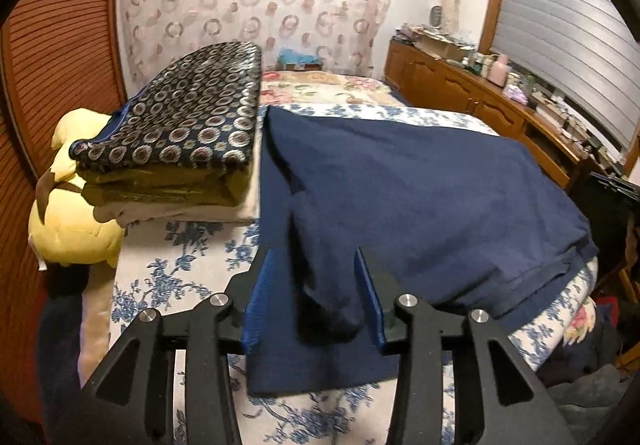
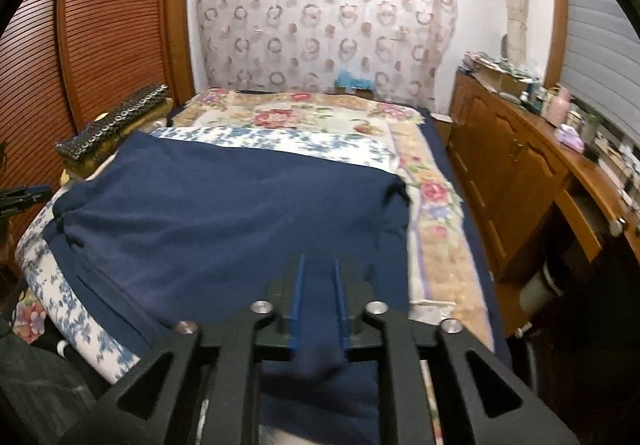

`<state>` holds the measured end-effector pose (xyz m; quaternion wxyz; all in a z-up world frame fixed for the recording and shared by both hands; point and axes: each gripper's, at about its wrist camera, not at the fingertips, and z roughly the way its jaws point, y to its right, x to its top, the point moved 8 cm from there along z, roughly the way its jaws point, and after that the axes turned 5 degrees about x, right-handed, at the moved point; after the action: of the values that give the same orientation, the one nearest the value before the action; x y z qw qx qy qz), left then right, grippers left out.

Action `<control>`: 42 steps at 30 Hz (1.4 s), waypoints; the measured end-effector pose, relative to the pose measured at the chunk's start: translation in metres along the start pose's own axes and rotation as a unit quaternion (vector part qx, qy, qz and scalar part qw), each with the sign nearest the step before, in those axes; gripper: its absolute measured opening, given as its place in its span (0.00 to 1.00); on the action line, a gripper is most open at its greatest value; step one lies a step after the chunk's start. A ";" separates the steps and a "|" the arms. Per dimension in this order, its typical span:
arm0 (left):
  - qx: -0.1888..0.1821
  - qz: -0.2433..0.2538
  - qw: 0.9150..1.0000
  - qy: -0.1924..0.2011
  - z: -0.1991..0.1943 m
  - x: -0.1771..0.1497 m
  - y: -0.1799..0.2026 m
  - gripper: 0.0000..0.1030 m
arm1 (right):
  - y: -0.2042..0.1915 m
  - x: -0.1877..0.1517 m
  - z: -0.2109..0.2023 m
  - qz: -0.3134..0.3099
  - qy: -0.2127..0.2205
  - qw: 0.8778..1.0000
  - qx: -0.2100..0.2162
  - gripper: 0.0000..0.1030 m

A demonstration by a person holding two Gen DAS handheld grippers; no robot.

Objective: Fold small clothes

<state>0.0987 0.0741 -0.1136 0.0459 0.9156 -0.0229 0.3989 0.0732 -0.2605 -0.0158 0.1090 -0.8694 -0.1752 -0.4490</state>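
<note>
navy garment (image 2: 224, 213) on bed (image 2: 312, 117); right gripper (image 2: 318, 305) seemingly pinching it.

Navy garment (image 2: 224, 213) and folded stack (image 1: 176, 137) on bed (image 2: 304, 117).

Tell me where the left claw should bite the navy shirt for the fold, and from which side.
Take the near corner of the navy shirt, coming in low from the bed's near edge. A fold of that fabric already sits between the pads of the left claw, which look wide apart, not yet pinching. The right claw appears shut on its own corner, so matching it keeps the hem level.
</note>
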 end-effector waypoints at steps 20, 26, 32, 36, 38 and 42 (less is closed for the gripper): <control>0.034 0.005 0.999 -0.040 0.044 -0.002 -0.005 0.41 | -0.029 -0.010 0.119 -0.027 -0.080 0.995 0.048 0.24; 0.049 -0.013 0.996 -0.070 0.056 -0.008 -0.012 0.42 | -0.039 -0.009 0.121 -0.045 -0.070 0.995 0.061 0.39; 0.060 -0.050 0.993 -0.089 0.062 -0.013 -0.021 0.54 | -0.043 -0.014 0.115 -0.074 -0.077 0.990 0.091 0.64; 0.069 -0.065 0.991 -0.099 0.063 -0.015 -0.027 0.61 | -0.035 -0.016 0.109 -0.065 -0.075 0.991 0.095 0.65; 0.069 -0.063 0.991 -0.099 0.063 -0.015 -0.027 0.61 | -0.035 -0.015 0.109 -0.060 -0.075 0.991 0.097 0.65; 0.065 -0.051 0.992 -0.097 0.065 -0.014 -0.024 0.62 | -0.040 -0.016 0.112 -0.072 -0.078 0.991 0.084 0.66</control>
<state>0.1380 0.0911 -0.1695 0.0039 0.9509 0.0458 0.3062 0.1315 -0.1883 -0.0915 0.1347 -0.8746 -0.2823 -0.3704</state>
